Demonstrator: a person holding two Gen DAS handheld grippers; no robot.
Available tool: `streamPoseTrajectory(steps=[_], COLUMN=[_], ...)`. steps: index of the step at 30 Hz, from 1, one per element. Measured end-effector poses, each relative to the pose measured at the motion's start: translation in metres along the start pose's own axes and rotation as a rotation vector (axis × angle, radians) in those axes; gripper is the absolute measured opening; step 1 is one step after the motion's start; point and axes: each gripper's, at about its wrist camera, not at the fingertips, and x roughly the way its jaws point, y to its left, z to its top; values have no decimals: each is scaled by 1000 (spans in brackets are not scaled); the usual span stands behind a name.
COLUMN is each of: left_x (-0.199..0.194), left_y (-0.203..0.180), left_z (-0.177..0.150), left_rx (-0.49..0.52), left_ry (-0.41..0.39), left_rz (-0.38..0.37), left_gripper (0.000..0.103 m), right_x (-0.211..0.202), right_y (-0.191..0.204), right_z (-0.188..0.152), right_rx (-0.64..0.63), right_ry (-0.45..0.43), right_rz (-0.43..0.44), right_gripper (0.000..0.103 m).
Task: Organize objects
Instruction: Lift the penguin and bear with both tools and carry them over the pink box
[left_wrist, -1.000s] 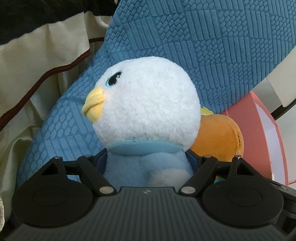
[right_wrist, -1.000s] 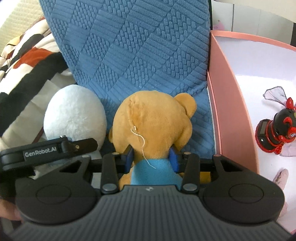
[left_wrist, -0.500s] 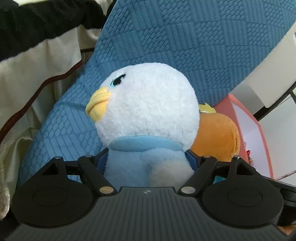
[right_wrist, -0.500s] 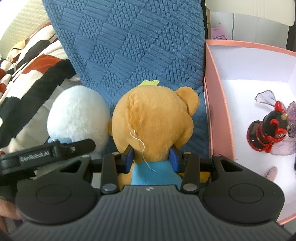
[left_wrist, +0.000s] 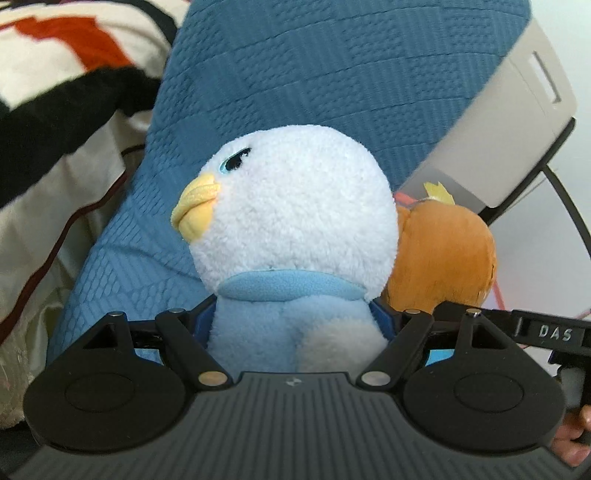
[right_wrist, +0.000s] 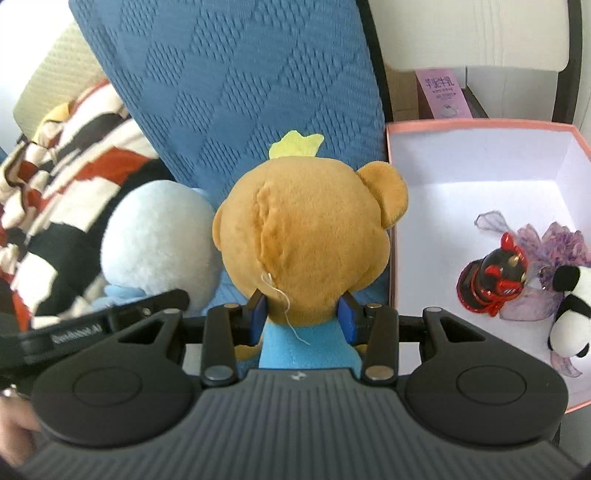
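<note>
Gripping fleecy round penguin plush (left_wrist: 295, 236), velvety bear plush (right_wrist: 306, 236).

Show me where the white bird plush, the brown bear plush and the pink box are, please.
white bird plush (left_wrist: 295, 206), left wrist view, on its head.
brown bear plush (right_wrist: 306, 236), right wrist view, on the back of its head.
pink box (right_wrist: 480, 124), right wrist view, on its far rim.

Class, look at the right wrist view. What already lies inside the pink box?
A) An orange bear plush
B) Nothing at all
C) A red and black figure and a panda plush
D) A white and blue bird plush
C: the red and black figure and the panda plush lie on the white floor of the pink box.
</note>
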Motion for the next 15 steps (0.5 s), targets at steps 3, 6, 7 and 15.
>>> streamPoseTrajectory(steps=[3, 6, 7, 15], left_x=[-10, -17, -19, -19], left_y=[-19, -39, -46, -108], left_z=[11, 21, 23, 34], left_rx=[12, 29, 34, 85], left_ry=[-7, -10, -11, -1], left_rz=[-21, -40, -45, -108], left_gripper=[83, 83, 83, 83], right_x=[-22, -45, -52, -104], right_y=[0, -5, -7, -46], right_z=[13, 25, 29, 47], right_rx=[-15, -28, -32, -26], right_ry=[-24, -54, -61, -111], right_rz=[1, -11, -18, -92], right_gripper=[43, 43, 43, 43])
